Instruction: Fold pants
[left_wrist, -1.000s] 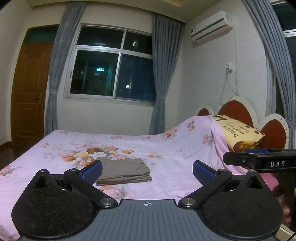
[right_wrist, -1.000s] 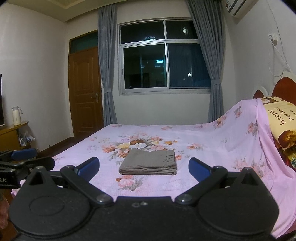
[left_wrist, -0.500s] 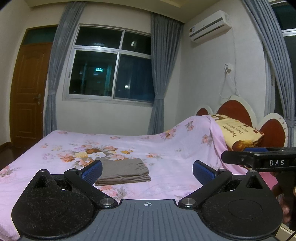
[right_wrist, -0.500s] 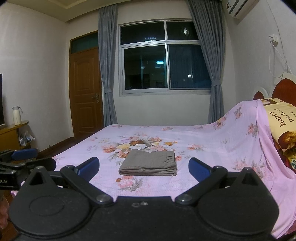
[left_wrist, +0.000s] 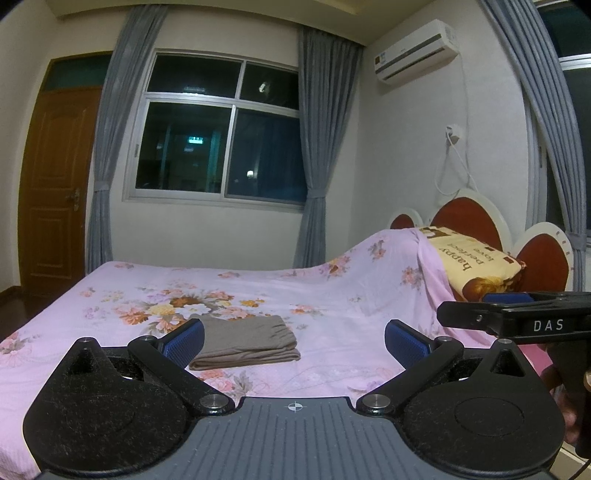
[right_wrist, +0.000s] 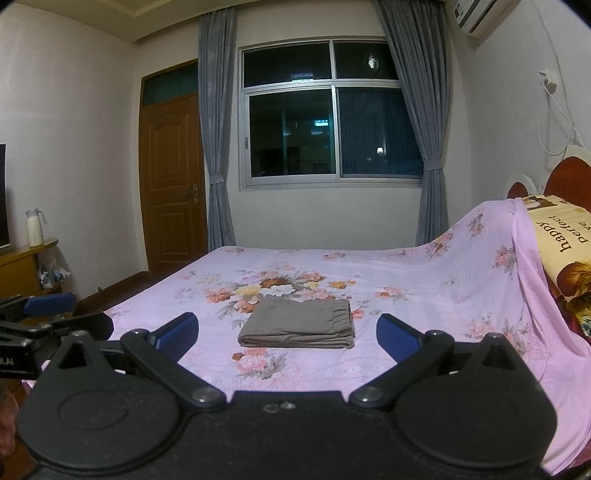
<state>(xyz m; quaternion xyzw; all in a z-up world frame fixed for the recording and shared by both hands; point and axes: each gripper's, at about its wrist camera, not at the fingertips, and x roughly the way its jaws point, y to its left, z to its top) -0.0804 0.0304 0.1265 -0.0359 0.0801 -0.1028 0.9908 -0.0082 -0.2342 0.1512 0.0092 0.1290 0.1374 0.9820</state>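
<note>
Grey-brown pants (left_wrist: 245, 342) lie folded in a flat rectangle on the pink floral bed sheet (left_wrist: 325, 295); they also show in the right wrist view (right_wrist: 298, 325). My left gripper (left_wrist: 293, 338) is open and empty, held back from the bed with the pants just beyond its left finger. My right gripper (right_wrist: 288, 334) is open and empty, with the pants straight ahead between its fingers. Each gripper shows at the edge of the other's view.
A yellow printed pillow (left_wrist: 476, 258) leans on the red and white headboard (left_wrist: 469, 218) at the right. A window with grey curtains (right_wrist: 332, 110) and a brown door (right_wrist: 171, 181) are behind. A wooden cabinet with a white jug (right_wrist: 35, 229) stands at the left.
Both views stay nearly the same; the left gripper has drifted slightly, so the pants sit a little further left and lower in its view. Both grippers remain open.
</note>
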